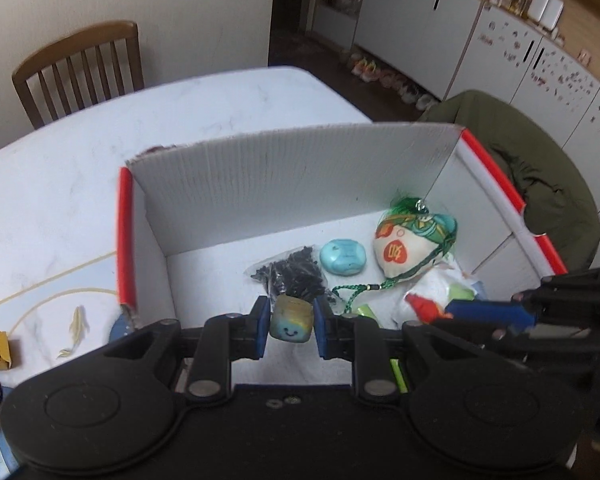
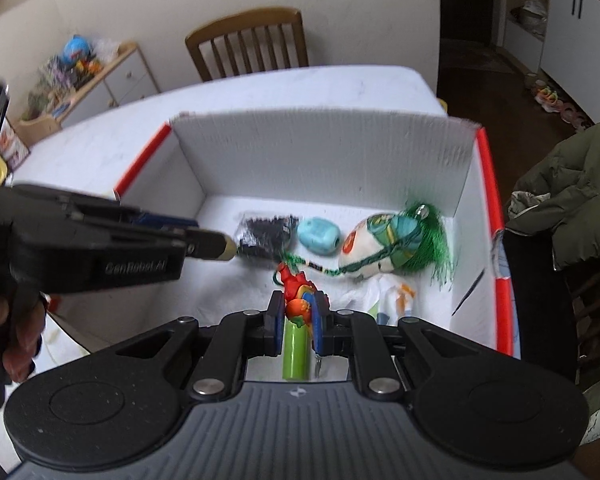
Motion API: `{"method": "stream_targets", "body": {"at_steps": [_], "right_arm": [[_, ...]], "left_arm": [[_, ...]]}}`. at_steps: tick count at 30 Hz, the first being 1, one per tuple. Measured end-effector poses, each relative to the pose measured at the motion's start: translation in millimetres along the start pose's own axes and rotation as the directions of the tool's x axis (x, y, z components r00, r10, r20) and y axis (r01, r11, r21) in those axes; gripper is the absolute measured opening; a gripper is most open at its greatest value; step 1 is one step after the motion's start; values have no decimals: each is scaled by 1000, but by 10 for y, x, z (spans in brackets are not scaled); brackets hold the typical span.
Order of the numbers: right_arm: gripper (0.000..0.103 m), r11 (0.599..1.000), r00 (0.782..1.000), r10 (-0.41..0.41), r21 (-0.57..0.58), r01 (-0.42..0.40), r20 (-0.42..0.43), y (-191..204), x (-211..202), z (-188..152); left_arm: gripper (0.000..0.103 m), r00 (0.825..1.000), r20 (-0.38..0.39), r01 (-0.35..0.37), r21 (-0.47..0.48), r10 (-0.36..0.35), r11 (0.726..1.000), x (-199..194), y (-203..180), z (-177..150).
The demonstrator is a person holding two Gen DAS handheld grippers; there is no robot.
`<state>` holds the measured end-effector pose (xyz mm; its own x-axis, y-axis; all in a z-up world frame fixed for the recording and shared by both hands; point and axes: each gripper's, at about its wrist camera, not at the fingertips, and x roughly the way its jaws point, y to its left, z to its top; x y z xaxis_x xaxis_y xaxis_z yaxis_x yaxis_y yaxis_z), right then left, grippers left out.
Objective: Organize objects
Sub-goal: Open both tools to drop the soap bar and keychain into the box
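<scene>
Inside the box [image 1: 284, 184], both tools grip toys above open floor.

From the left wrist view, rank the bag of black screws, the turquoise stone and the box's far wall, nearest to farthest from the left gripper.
1. Bag of black screws: just ahead of the left gripper, whose jaws hold a small smiley-face jar.
2. Turquoise stone: ahead, slightly right.
3. Box's far wall: upright at the back.
</scene>
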<state>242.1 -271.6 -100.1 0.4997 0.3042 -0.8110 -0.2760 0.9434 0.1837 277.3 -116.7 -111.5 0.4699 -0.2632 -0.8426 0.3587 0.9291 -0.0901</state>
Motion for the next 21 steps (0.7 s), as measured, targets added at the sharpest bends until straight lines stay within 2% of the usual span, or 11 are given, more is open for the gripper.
{"method": "stream_targets", "body": {"at_steps": [10,16,21], "right_arm": [[14,999,997,12,-47,-16,-74,19,163,-55],[14,998,996,29,-56,-34,-89,15,209,-67],[14,998,995,45,-44,-49,-87,-60,181,-54]], "left_arm": [[21,993,-118,-15,-54,9,998,290,23,65],[21,981,-192,-18,-92,0,996,435,70,96],[24,970,-242,-21,-70,4,997,494,45,94]]}}
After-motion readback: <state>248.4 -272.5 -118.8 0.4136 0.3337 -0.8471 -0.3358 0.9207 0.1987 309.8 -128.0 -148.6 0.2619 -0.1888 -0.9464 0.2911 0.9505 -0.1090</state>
